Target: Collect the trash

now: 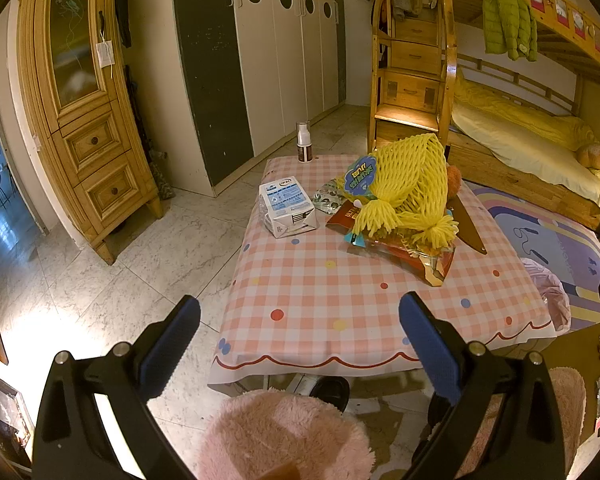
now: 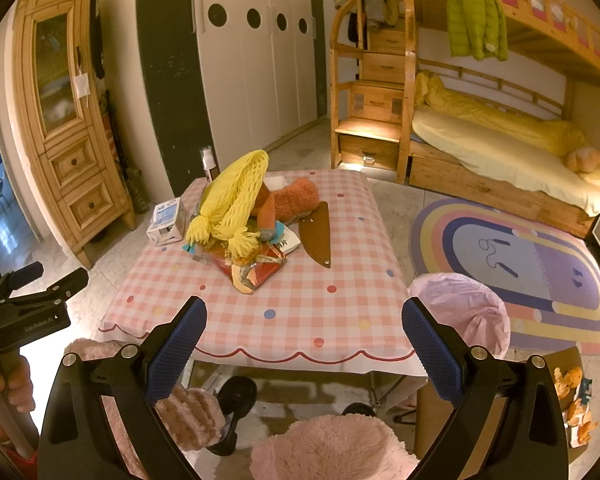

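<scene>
While tilted tableward, left gripper [image 1: 300,320], right gripper [image 2: 304,320] gape empty.

Glossy checked tablecloth [image 1: 320,280], yellow foam netting [image 1: 412,184], matt wooden cabinet [image 1: 88,120].

Bunk bed [image 2: 500,152], wardrobe [image 2: 252,60] (perhaps rainbow rug [image 2: 520,264])

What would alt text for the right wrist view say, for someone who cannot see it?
An open gripper hovers before a low table in a checked cloth, which bears a heap of yellow foam net, snack wrappers, a milk carton and an orange plush toy. A pink-lined bin stands right of it; behind are a rug and bunk bed.
</scene>
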